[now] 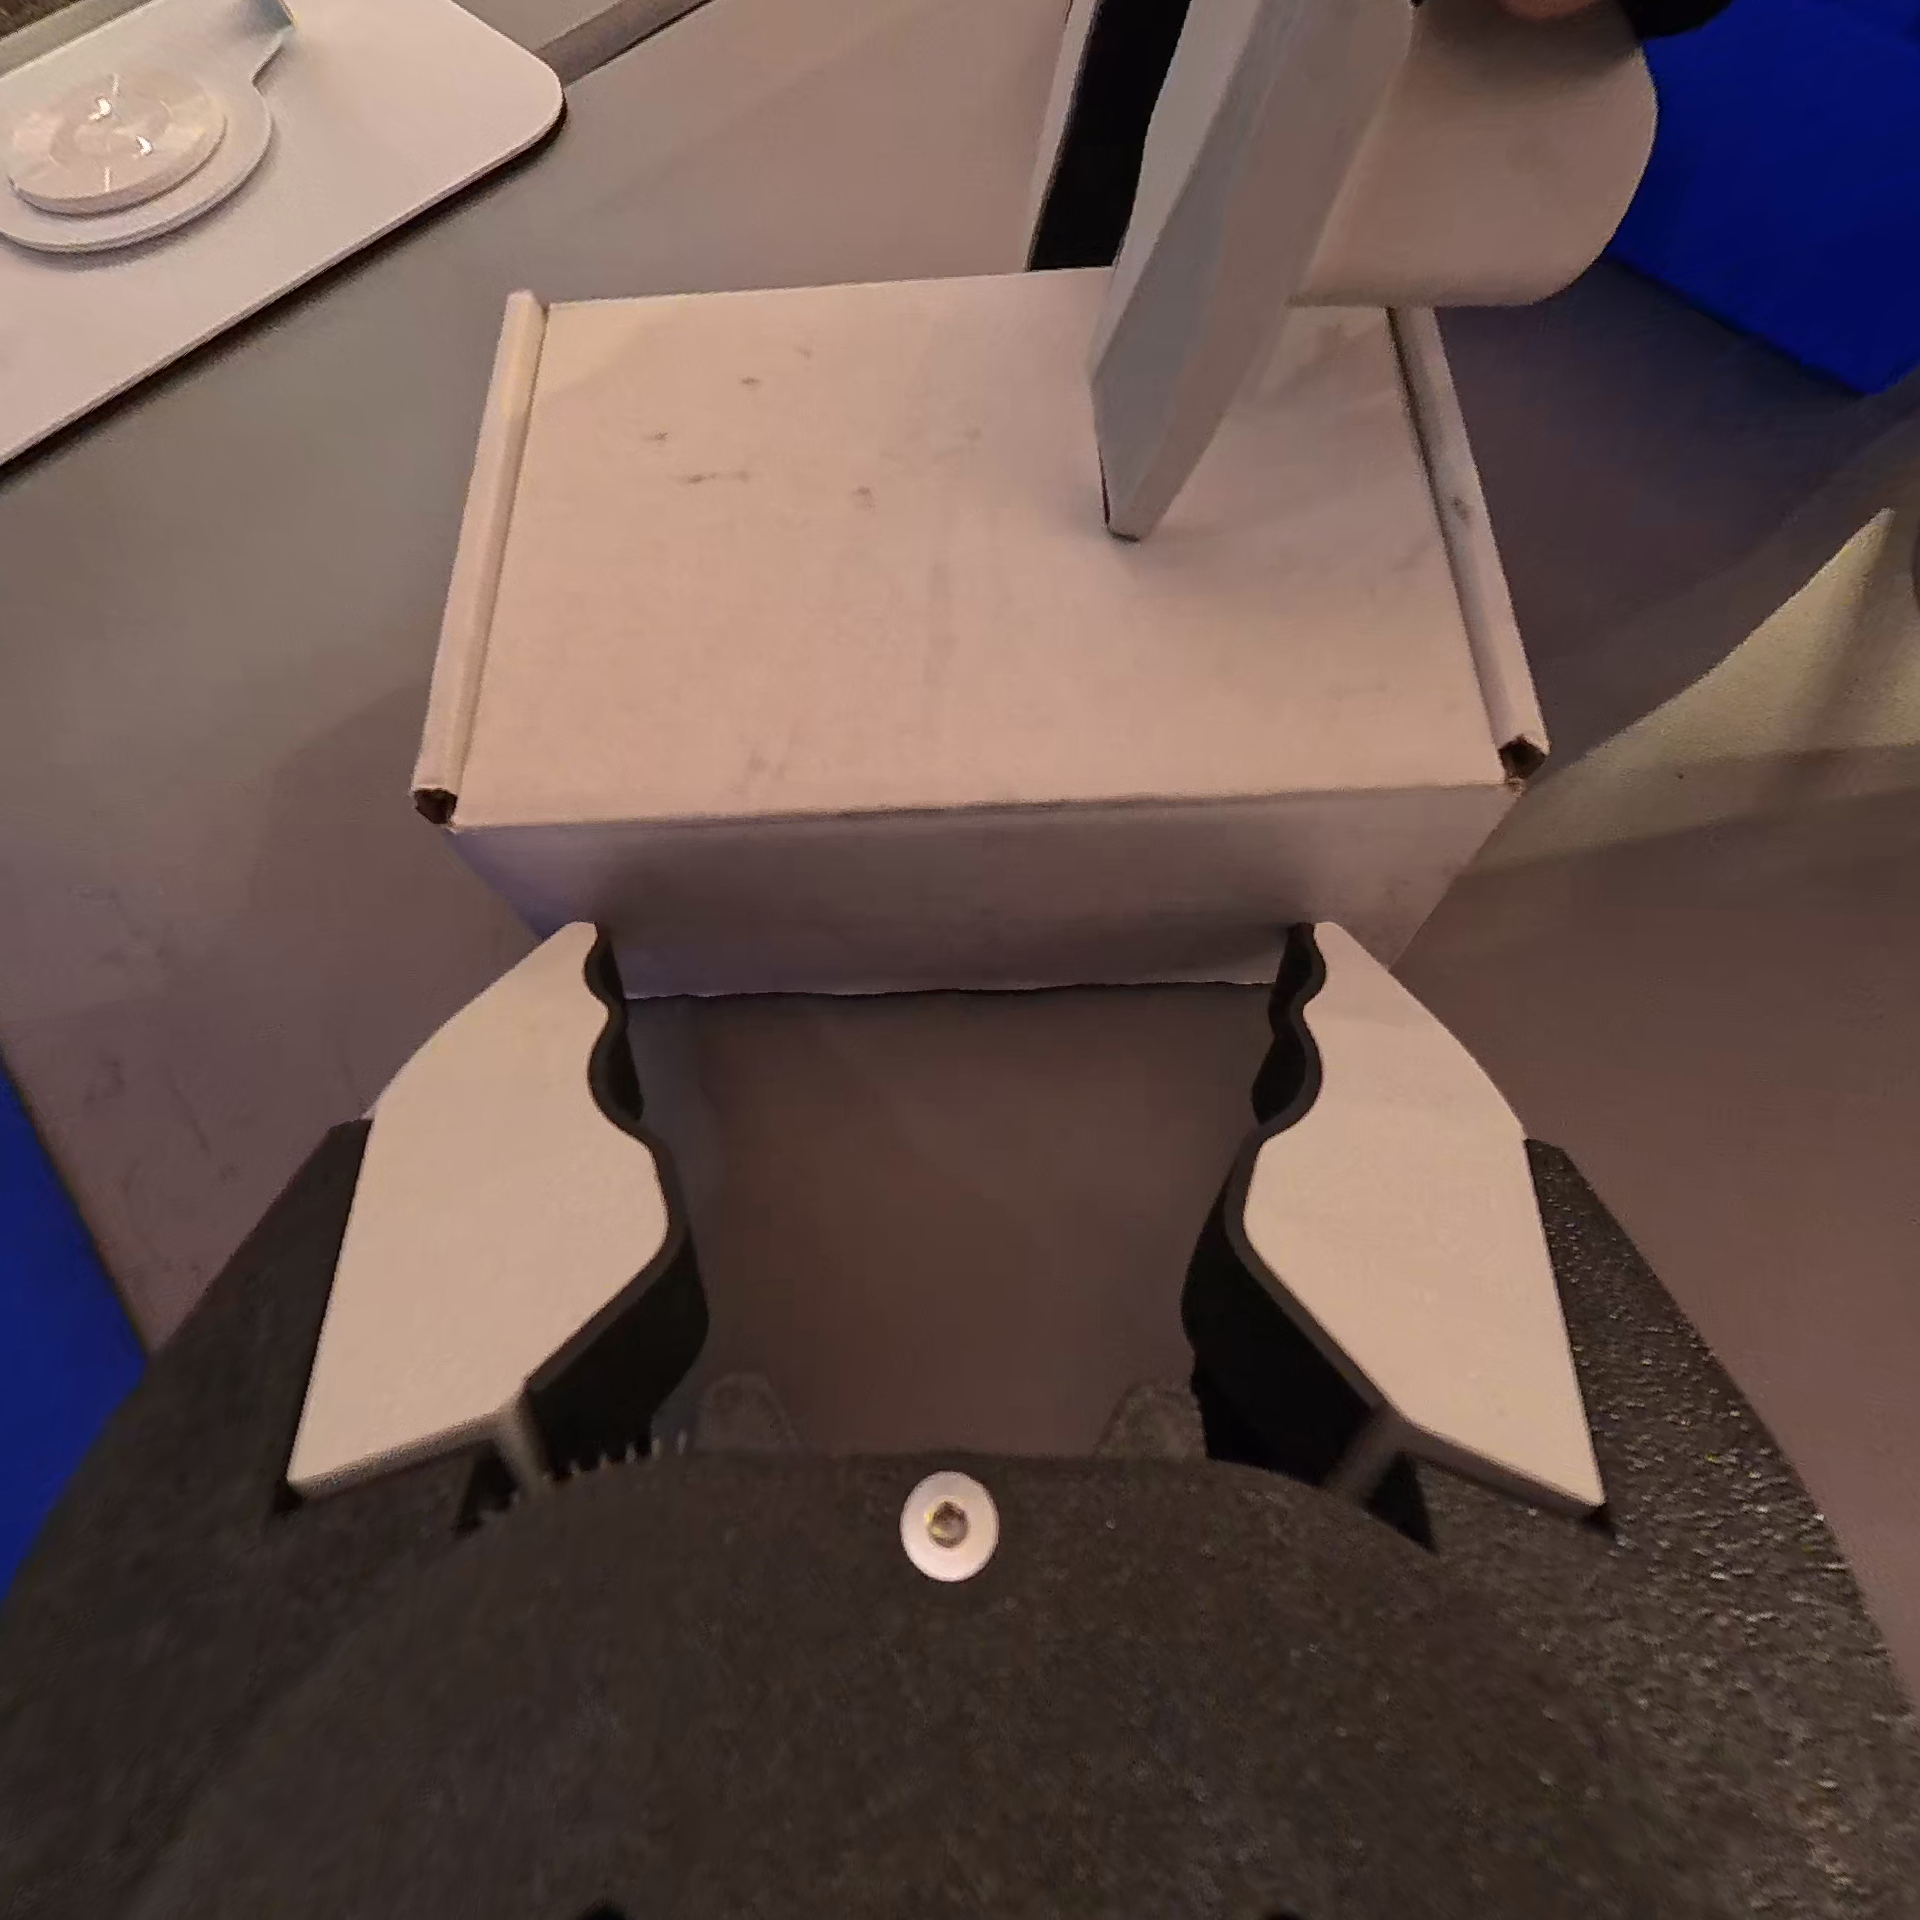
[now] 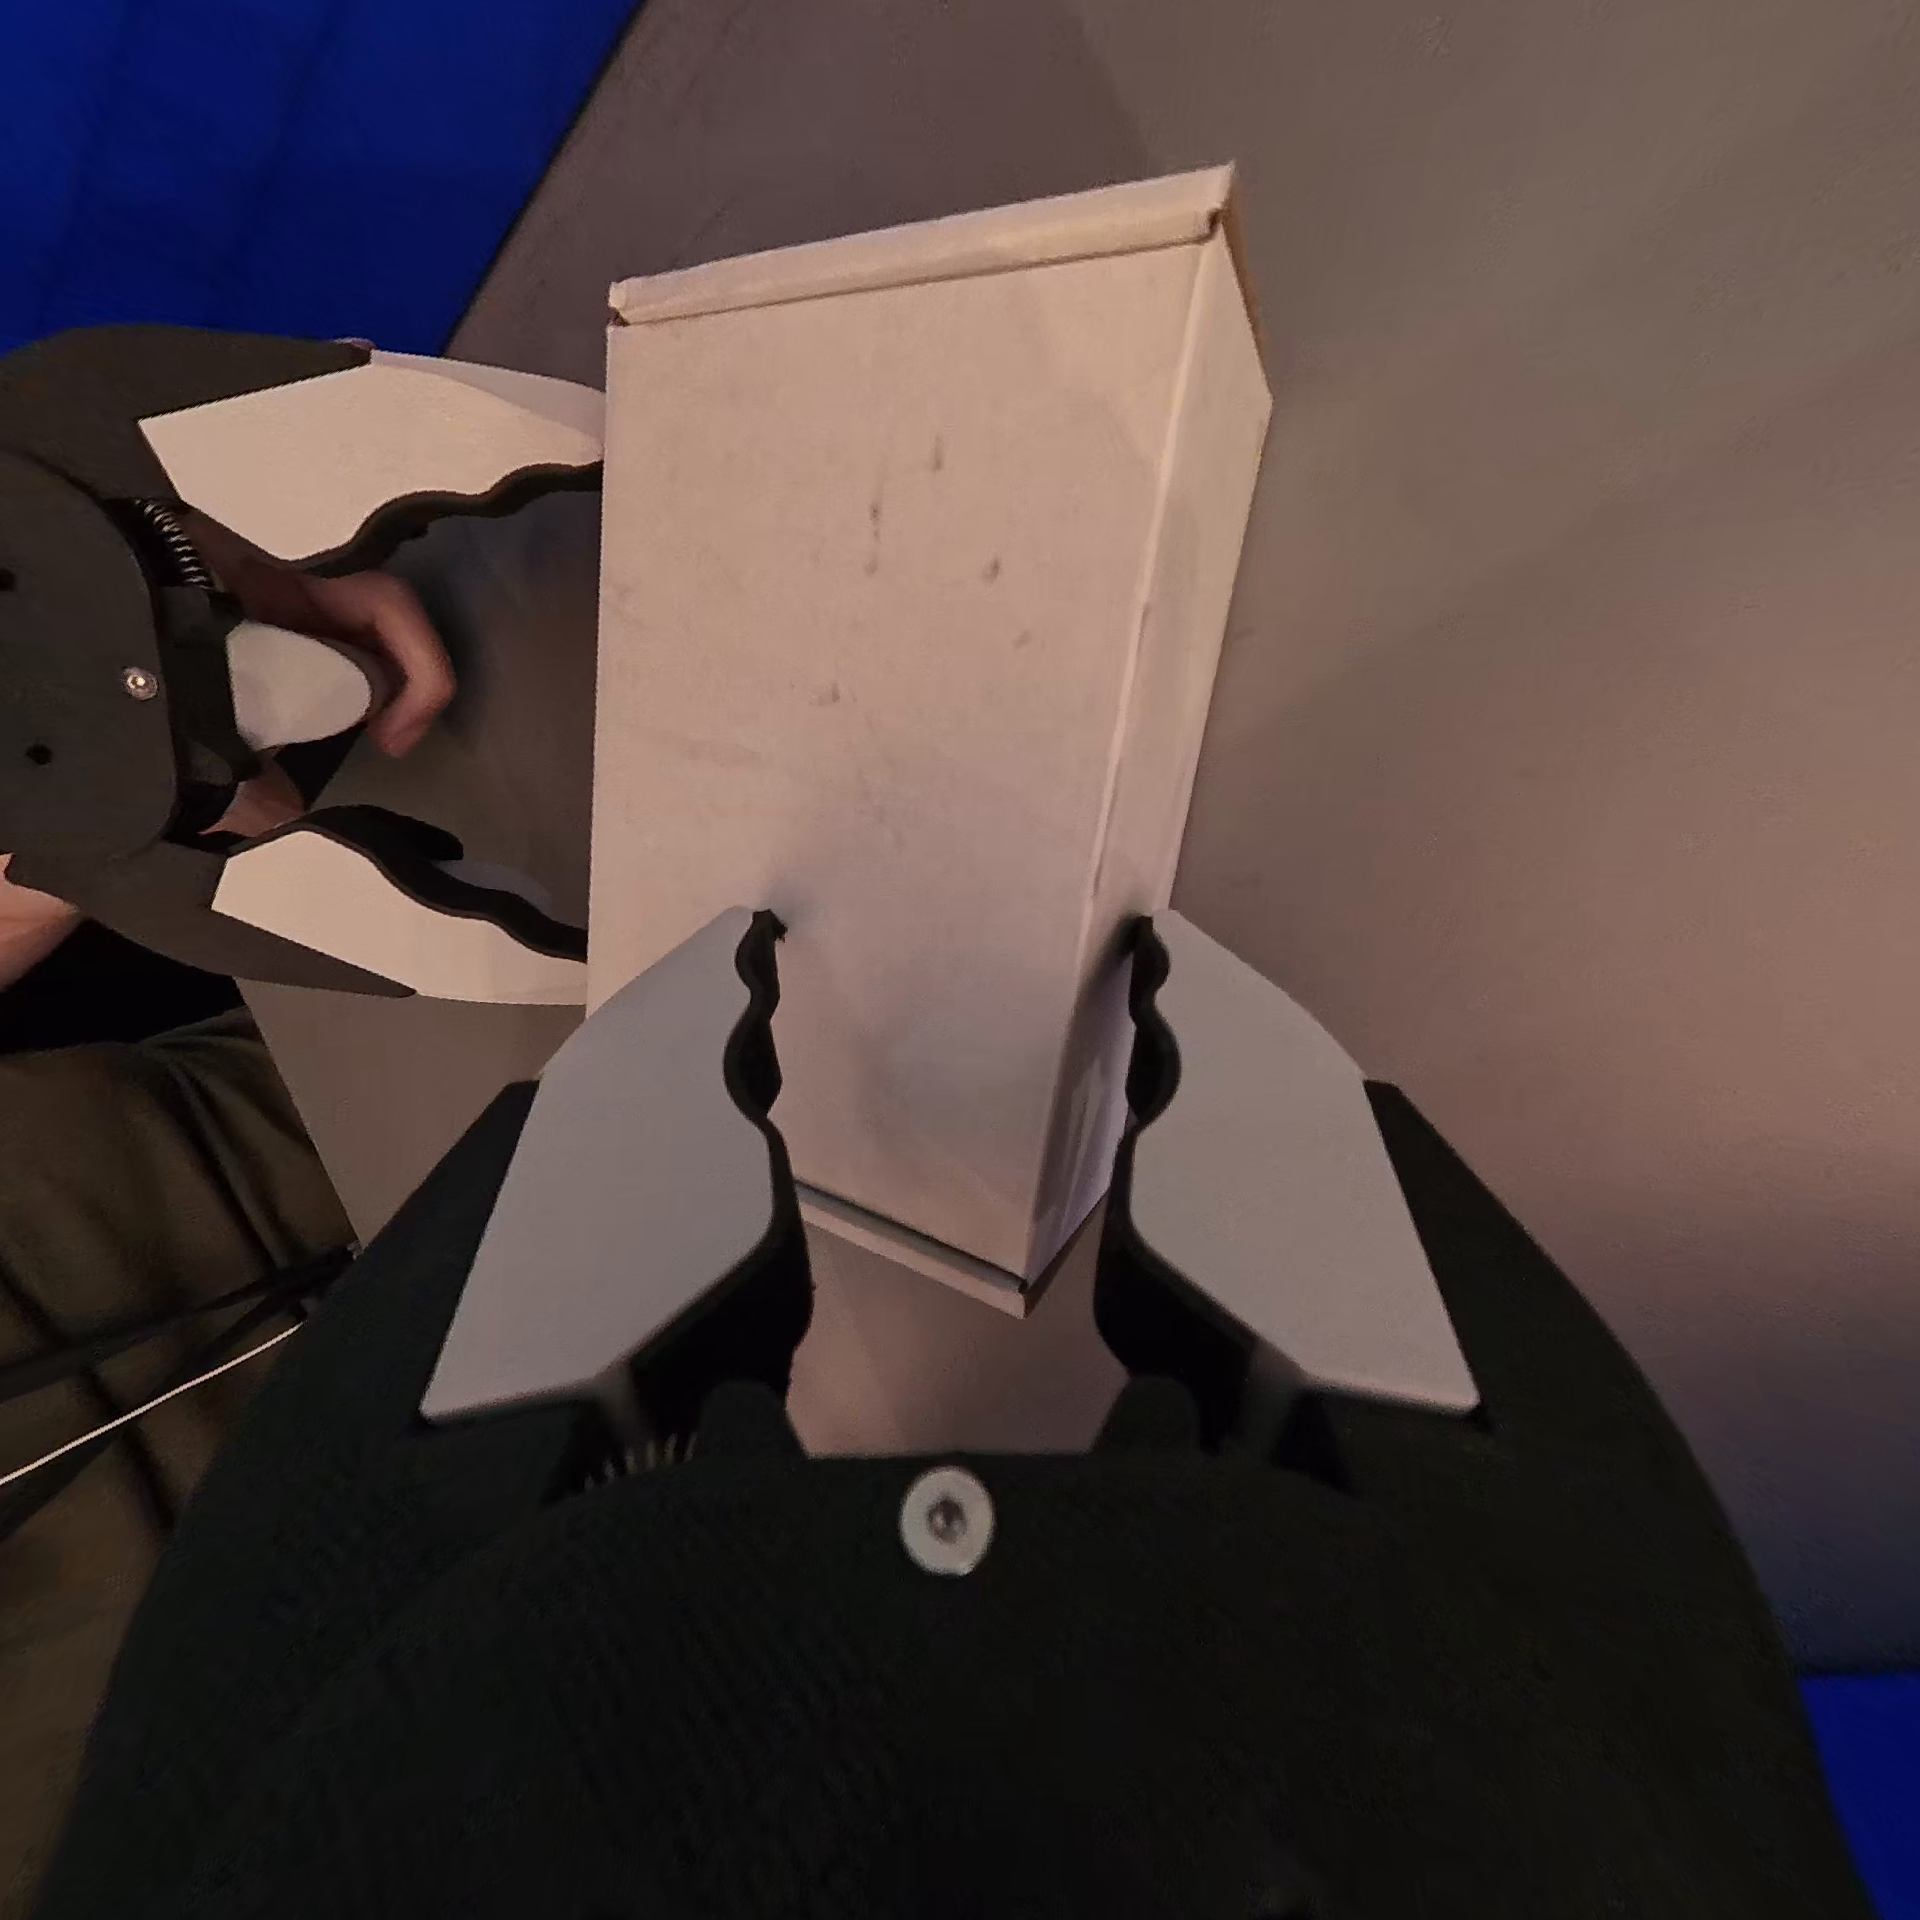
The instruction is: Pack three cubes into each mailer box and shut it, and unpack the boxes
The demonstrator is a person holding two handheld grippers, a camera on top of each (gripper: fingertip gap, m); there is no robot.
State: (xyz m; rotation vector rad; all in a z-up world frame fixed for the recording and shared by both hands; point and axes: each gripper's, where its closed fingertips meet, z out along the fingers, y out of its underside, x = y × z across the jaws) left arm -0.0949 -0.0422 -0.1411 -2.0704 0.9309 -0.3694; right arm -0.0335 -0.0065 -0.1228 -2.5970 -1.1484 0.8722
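While the white mailer box (image 1: 966, 582) sits shut on the grey table (image 1: 208, 727), I judge this one packed; no cubes show anywhere. My left gripper (image 1: 951, 966) is spread wide at its 6 o'clock wall, holding nothing. My right gripper (image 2: 951, 925) is parted too, one fingertip (image 1: 1132, 509) touching the lid. Only the left view shows a white mat (image 1: 343, 156) at 10 o'clock; only the right shows my hand (image 2: 384, 655).

A closed white mailer box (image 1: 966, 582), its lid faintly scuffed and side flaps rolled, sits flat on the grey table (image 1: 208, 644).
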